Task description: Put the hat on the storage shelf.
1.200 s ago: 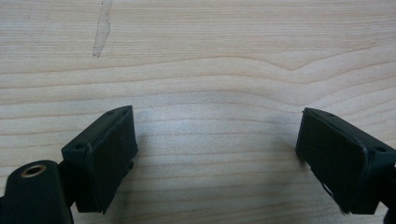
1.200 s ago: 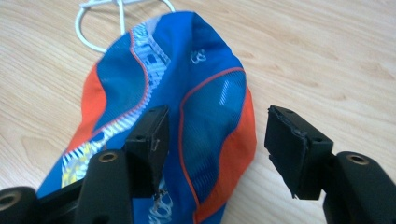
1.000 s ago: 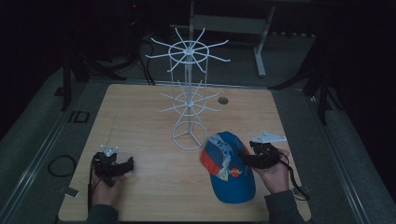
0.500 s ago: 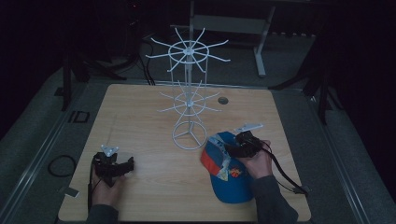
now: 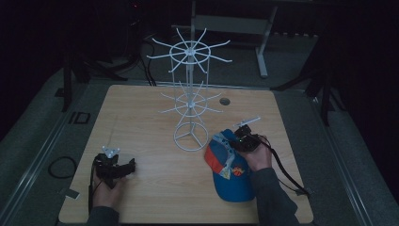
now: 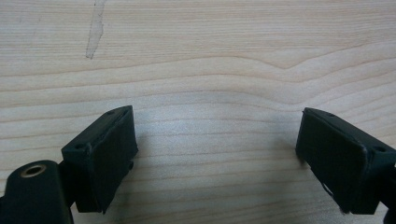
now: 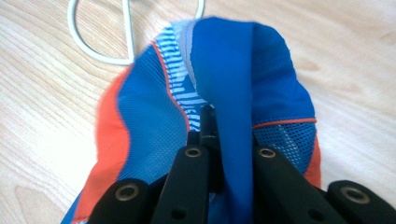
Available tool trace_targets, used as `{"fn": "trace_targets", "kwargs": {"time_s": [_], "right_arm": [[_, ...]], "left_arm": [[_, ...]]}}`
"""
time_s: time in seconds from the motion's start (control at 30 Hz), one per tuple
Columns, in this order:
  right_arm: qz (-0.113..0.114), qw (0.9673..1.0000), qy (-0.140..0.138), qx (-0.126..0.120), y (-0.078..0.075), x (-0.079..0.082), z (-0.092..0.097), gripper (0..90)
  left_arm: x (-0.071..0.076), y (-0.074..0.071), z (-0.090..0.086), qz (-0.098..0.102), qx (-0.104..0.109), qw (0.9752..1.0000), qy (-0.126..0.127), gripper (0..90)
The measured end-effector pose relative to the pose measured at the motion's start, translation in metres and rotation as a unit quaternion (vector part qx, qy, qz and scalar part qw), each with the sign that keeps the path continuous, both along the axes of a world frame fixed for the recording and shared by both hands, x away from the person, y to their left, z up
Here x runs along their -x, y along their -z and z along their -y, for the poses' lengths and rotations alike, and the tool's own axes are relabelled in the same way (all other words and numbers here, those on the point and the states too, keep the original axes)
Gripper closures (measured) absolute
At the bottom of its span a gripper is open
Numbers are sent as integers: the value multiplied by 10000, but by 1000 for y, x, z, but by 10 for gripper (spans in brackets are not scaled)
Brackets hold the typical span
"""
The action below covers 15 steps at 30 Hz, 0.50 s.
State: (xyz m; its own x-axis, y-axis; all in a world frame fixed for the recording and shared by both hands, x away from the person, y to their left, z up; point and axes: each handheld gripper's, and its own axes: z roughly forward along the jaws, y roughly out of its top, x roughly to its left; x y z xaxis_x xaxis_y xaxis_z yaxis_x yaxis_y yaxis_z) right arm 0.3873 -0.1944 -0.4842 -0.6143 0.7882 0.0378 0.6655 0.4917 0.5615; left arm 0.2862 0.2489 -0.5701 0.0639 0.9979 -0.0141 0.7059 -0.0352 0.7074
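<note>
A blue and orange cap (image 5: 234,175) lies on the wooden table (image 5: 141,127) at the front right, beside the base ring of a white wire rack (image 5: 190,101). My right gripper (image 5: 235,141) is at the cap's far end; its jaws have just been closing and now pinch a fold of the blue cap (image 7: 224,70) fabric. In the right gripper view that fold runs up between the jaws of the right gripper (image 7: 229,140). My left gripper (image 5: 123,167) rests at the front left, open, and the left gripper (image 6: 217,154) has bare wood between its jaws.
The rack stands upright at the table's middle with two tiers of spokes; its base ring (image 7: 93,46) lies just beyond the cap. A small round hole (image 5: 225,101) sits in the tabletop behind the rack. A cable (image 5: 287,176) trails from the right gripper toward the front right edge.
My right hand has moved left from beside the cap onto its far end, and the gripper has closed on the fabric. The left gripper has stayed where it was.
</note>
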Motion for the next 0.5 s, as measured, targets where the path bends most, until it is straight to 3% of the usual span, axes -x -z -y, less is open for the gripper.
{"fn": "trace_targets", "kwargs": {"time_s": [0.5], "right_arm": [[641,9971,-304,-272,-46,1,23,893]], "left_arm": [[0,0,1,2,5,10000,17,128]]}}
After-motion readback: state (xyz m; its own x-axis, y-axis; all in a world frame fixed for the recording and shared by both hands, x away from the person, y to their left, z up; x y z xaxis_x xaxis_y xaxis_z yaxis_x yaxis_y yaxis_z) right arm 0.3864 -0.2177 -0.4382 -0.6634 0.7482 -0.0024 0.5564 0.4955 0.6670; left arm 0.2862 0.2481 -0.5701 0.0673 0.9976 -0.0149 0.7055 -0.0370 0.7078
